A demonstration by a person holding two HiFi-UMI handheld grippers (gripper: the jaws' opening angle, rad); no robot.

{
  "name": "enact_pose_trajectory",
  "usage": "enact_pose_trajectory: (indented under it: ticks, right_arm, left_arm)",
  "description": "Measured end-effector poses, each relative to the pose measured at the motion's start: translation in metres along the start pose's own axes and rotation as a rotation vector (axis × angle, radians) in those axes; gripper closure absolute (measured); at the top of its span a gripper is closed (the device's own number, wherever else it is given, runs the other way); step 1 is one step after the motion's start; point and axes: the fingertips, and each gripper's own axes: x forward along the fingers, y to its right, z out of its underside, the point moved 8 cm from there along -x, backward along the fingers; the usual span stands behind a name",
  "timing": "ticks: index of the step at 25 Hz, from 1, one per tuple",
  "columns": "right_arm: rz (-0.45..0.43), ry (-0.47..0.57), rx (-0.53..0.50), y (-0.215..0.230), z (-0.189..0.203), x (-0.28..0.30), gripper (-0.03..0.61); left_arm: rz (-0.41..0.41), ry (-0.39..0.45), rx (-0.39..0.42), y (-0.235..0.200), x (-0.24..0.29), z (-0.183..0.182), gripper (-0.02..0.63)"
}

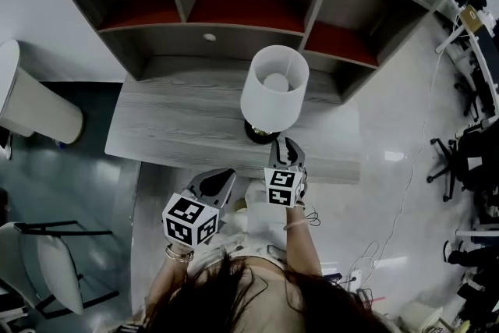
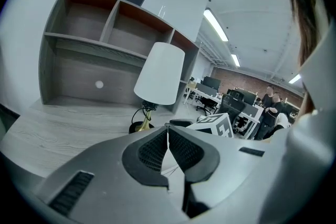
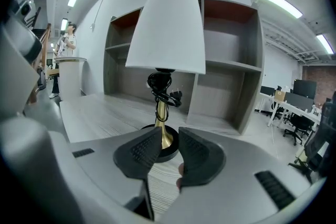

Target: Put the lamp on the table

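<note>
As white-shaded brass lamp [image 1: 273,93] stands mid-frame on grey wooden table [image 1: 171,121], placing looks done. Right gripper [image 3: 169,135] released, left gripper [image 2: 168,131] clenched empty; retreat next.

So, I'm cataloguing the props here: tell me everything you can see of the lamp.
The lamp stands upright on the grey wood-grain desk, in front of the shelf unit. It has a plain white tapered shade, a slim brass-looking stem and a round black base. Its black cord is bundled round the stem under the shade, plug showing. The right gripper faces the base with jaws apart, not gripping it.
</note>
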Motion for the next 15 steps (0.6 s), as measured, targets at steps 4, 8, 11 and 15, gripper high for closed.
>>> enact_pose_trajectory:
  ticks: [4,8,11,15]
  right_arm:
    - [0.003,0.028,-0.013,0.005,-0.007,-0.01,0.475]
    - [-0.009,0.057,-0.02,0.01,-0.016,-0.021,0.484]
    - [-0.031,0.082,-0.073,0.012,-0.023,-0.034,0.503]
    - [-0.071,0.079,-0.092,0.021,-0.023,-0.053,0.506]
  left_arm:
    - [0.002,0.029,0.026,0.008,-0.004,-0.003,0.597]
    - [0.004,0.039,0.047,0.02,-0.008,-0.004,0.597]
    - [-0.006,0.042,0.046,0.03,-0.012,-0.001,0.597]
    - [-0.038,0.055,0.042,0.047,-0.015,0.001,0.597]
